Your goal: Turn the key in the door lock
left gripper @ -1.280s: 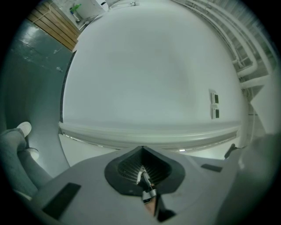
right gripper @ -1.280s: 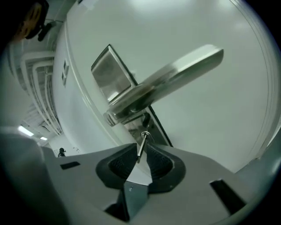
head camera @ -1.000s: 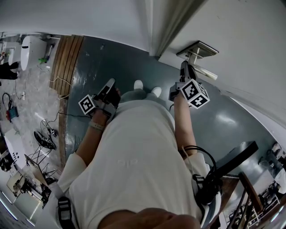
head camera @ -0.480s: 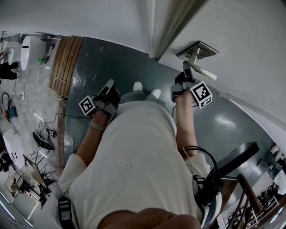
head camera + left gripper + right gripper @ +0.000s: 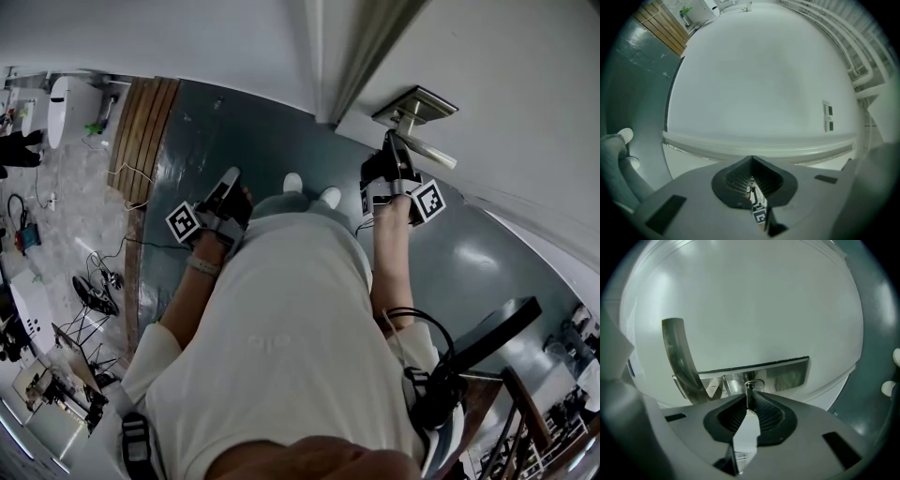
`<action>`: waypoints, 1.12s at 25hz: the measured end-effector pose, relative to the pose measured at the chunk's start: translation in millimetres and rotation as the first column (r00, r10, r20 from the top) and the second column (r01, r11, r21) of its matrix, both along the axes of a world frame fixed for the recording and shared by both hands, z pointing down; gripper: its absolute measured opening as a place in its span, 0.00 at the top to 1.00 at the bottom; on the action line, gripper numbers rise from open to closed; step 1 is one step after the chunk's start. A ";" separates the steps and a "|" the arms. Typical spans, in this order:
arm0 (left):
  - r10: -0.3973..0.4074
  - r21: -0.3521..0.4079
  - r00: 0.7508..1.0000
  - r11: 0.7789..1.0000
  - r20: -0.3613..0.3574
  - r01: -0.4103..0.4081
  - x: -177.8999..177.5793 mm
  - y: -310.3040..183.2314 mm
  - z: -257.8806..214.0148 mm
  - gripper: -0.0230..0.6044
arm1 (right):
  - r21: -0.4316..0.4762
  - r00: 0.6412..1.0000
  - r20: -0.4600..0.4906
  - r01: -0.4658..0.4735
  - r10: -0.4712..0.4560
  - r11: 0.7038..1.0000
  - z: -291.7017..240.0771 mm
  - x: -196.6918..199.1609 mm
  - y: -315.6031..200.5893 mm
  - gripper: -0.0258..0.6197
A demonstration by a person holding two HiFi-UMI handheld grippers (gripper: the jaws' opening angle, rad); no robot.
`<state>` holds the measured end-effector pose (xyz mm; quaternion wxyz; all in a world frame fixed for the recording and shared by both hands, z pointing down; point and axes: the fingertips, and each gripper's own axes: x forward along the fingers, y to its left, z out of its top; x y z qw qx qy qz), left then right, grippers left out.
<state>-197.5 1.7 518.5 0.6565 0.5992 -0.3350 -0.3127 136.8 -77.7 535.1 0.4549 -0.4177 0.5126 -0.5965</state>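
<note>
Key (image 5: pixel 748 391) stands edge-on in the cylinder of the metal lock plate (image 5: pixel 787 373), its thin bow pinched between the ribbed pads of the right gripper (image 5: pixel 749 400), whose jaws are closed tight on it. The curved lever handle (image 5: pixel 678 357) springs from the same lock plate, just left of the key in the right gripper view.

From the head view, the right forearm (image 5: pixel 392 267) reaches straight out from the person's body to the lock plate (image 5: pixel 419 101) on the white door (image 5: pixel 525 112). The wrist is in line with the arm, and the right gripper (image 5: pixel 389 142) has its nose just under the lever, marker cube turned to the outer side.

The left arm is bent at the elbow, and its left gripper (image 5: pixel 231 174) is held low over the grey floor (image 5: pixel 253 131), well to the left of the lock plate. In its own view the left gripper (image 5: pixel 752 161) has its jaws pressed together with nothing between them, facing a plain white wall (image 5: pixel 754 79).
</note>
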 end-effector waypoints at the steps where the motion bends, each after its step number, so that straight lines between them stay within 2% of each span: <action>1: 0.000 -0.001 1.000 1.000 0.002 0.000 -0.5 -0.2 1.0 0.95 | 0.019 0.999 0.048 -0.015 0.014 1.000 1.1 0.6 -0.2 0.88; 2: 0.001 -0.001 1.000 1.000 0.004 -0.001 -0.9 -0.5 1.6 0.95 | 0.041 0.992 0.122 -0.040 0.035 0.998 2.9 1.3 -0.6 0.88; 4: 0.004 -0.003 1.000 1.000 0.004 -0.004 -1.2 -1.1 1.5 0.95 | 0.097 0.951 0.301 -0.105 0.072 0.990 7.7 2.4 -0.8 0.90; 6: 0.007 -0.005 1.000 1.000 0.005 -0.007 -0.3 -1.0 0.6 0.95 | 0.142 0.913 0.400 -0.145 0.077 0.979 9.5 2.4 -0.3 0.90; 16: 0.014 -0.008 1.000 1.000 0.009 -0.014 -1.3 -2.3 1.9 0.95 | 0.161 0.906 0.421 -0.135 0.056 0.978 12.6 2.6 -1.3 0.90; 18: 0.013 -0.009 1.000 1.000 0.006 -0.013 -1.3 -3.8 2.5 0.95 | 0.137 0.928 0.368 -0.112 0.055 0.984 11.7 2.0 -2.2 0.90; 21: 0.013 -0.007 1.000 1.000 0.000 -0.013 0.5 -4.2 1.8 0.95 | 0.097 0.979 0.197 -0.069 0.049 0.993 4.9 7.4 4.7 0.89; 23: 0.013 -0.008 1.000 1.000 -0.009 -0.013 2.8 -3.2 -0.2 0.95 | 0.083 0.999 0.027 -0.038 0.036 0.996 -3.1 17.5 18.3 0.89; 24: 0.013 -0.009 1.000 1.000 -0.014 -0.013 3.5 -3.0 -1.0 0.95 | 0.077 0.994 -0.105 -0.016 0.024 0.997 -8.1 22.3 26.1 0.89; 25: 0.013 -0.011 1.000 1.000 -0.018 -0.013 3.8 -3.1 -1.4 0.95 | 0.070 0.959 -0.283 0.016 0.005 0.997 -13.5 25.8 33.7 0.89; 26: 0.012 -0.013 1.000 1.000 -0.023 -0.013 4.1 -3.5 -1.6 0.95 | 0.061 0.866 -0.500 0.061 -0.022 0.996 -19.1 27.2 40.3 0.89; 27: 0.012 -0.014 1.000 1.000 -0.026 -0.012 4.7 -4.0 -1.3 0.95 | 0.042 0.689 -0.723 0.116 -0.050 0.992 -24.5 26.6 45.7 0.89; 28: 0.013 -0.016 1.000 1.000 -0.028 -0.013 5.6 -4.6 -0.8 0.95 | 0.007 0.436 -0.897 0.167 -0.068 0.986 -28.8 24.6 50.1 0.89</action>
